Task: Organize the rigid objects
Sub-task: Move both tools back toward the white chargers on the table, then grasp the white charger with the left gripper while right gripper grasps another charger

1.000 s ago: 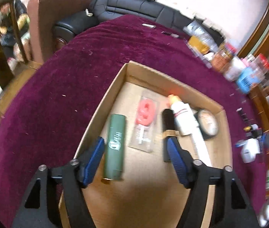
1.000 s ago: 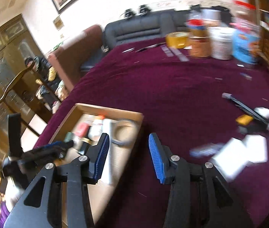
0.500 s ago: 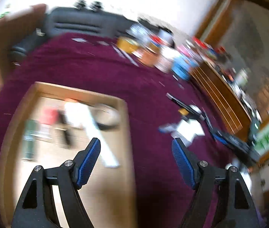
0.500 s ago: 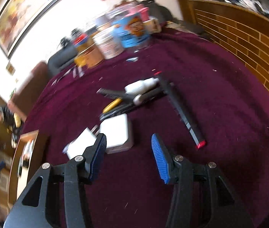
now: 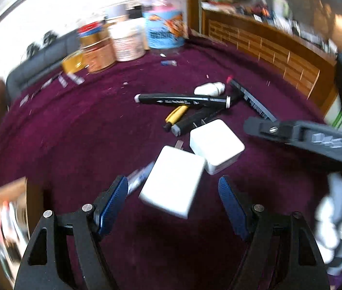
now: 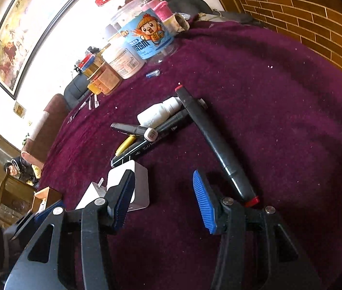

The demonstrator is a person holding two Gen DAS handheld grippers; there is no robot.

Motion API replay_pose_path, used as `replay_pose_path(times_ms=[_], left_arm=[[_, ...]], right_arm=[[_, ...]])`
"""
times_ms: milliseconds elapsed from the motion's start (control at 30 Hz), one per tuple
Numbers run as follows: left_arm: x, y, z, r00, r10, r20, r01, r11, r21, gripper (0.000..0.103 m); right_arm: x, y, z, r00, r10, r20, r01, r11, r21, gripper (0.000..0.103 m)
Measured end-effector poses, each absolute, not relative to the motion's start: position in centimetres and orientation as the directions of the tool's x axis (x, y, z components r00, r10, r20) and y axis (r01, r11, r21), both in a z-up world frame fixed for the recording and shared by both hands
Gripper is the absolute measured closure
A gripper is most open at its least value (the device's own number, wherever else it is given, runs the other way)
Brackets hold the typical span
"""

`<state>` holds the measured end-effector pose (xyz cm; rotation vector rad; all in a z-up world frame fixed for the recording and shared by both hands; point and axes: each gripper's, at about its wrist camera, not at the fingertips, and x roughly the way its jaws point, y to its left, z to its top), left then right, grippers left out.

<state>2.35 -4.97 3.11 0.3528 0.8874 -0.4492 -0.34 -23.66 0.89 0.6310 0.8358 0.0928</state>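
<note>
On the purple tablecloth (image 6: 279, 111) a pile waits unsorted: 2 white adapters (image 5: 215, 142), several black markers (image 6: 215, 142), a yellow pen (image 5: 177, 114) and a small white bottle (image 6: 157, 113), while the cardboard box (image 5: 4, 191) at the blurred left edge seems to hold a few items already. A second ago the left gripper (image 5: 173, 199) hung over that box; now it hovers released above the nearer adapter, and the right gripper (image 6: 163, 198), jaws just opening and gripping nothing, has swung over to the markers.
</note>
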Motion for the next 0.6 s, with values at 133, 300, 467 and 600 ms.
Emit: replay_pose_path(times_ms=[133, 300, 467, 600], left_arm=[[2.7, -5.6, 1.6, 0.557, -0.187, -0.809, 0.508, 0.847, 0.154, 0.058], [0.8, -3.8, 2.1, 0.502, -0.248, -0.829, 0.498, 0.866, 0.043, 0.063], [-2.4, 0.1, 2.2, 0.47, -0.278, -0.838, 0.433, 0.9, -0.056, 0.063], [-3.3, 1.3, 1.9, 0.492, -0.27, -0.827, 0.392, 0.918, -0.067, 0.062]], right_arm=[[-0.4, -24.0, 0.6, 0.677, 0.326, -0.66, 0.167, 0.805, 0.569, 0.054], [-0.3, -23.3, 0.9, 0.673, 0.316, -0.669, 0.15, 0.828, 0.541, 0.047], [-0.4, -23.0, 0.9, 0.671, 0.308, -0.675, 0.145, 0.838, 0.526, 0.044], [-0.4, -22.7, 0.9, 0.67, 0.298, -0.68, 0.144, 0.847, 0.513, 0.044]])
